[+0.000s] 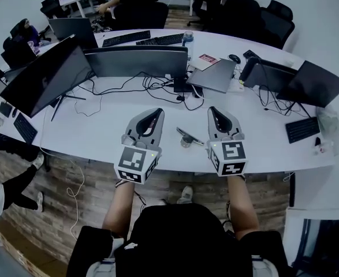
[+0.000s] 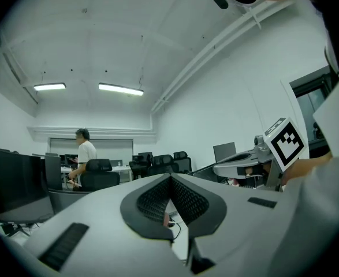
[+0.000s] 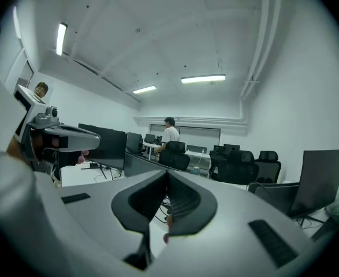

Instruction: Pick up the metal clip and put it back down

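The metal clip lies on the white desk, near its front edge, with nothing holding it. Both grippers hang in the air above the desk and point level across the room. My left gripper is to the left of the clip, and in the left gripper view its jaws meet with nothing between them. My right gripper is to the right of the clip; in the right gripper view it is shut and empty too. The clip shows in neither gripper view.
Behind the clip are tangled cables, a curved monitor, a second monitor, keyboards, a closed laptop and a further laptop. Office chairs and a seated person are beyond the desk.
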Demonstrator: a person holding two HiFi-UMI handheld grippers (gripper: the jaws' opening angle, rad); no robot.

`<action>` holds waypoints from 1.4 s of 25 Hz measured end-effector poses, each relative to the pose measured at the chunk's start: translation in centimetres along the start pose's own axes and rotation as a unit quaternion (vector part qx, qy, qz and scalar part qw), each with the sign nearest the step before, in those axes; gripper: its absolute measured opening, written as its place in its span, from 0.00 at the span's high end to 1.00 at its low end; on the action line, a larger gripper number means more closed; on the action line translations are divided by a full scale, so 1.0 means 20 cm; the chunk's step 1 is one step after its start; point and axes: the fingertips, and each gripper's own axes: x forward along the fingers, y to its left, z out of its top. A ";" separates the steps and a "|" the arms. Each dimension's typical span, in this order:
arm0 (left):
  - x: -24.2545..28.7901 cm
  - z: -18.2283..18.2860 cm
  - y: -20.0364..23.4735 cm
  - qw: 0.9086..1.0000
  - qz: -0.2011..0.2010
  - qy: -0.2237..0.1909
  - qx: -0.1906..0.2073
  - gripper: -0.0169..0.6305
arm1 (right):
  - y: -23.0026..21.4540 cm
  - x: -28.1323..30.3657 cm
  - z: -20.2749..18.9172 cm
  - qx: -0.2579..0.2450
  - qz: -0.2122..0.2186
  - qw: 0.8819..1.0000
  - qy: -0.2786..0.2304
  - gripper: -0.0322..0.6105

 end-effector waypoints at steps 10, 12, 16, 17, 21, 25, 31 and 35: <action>-0.03 0.09 0.02 1.000 0.003 -0.016 0.009 0.96 | -0.01 -0.04 0.09 -0.010 -0.008 1.000 -0.019 0.91; -0.03 0.10 0.02 1.000 0.004 -0.019 0.010 0.96 | -0.01 -0.05 0.09 -0.010 -0.008 1.000 -0.019 0.91; -0.04 0.11 0.03 1.000 0.005 -0.021 0.010 0.96 | 0.00 -0.05 0.09 -0.009 -0.008 1.000 -0.019 0.91; -0.04 0.11 0.03 1.000 0.005 -0.021 0.009 0.96 | 0.00 -0.05 0.09 -0.010 -0.008 1.000 -0.020 0.91; -0.05 0.11 0.03 1.000 0.007 -0.021 0.008 0.96 | 0.00 -0.06 0.10 -0.012 -0.009 1.000 -0.020 0.91; -0.05 0.12 0.03 1.000 0.007 -0.023 0.009 0.96 | 0.00 -0.07 0.11 -0.015 -0.008 1.000 -0.021 0.91; -0.06 0.11 0.02 1.000 0.007 -0.022 0.008 0.96 | 0.02 -0.08 0.12 -0.020 -0.007 1.000 -0.021 0.91; -0.08 0.12 0.01 1.000 0.007 -0.027 0.001 0.96 | 0.02 -0.09 0.12 -0.020 -0.007 1.000 -0.022 0.91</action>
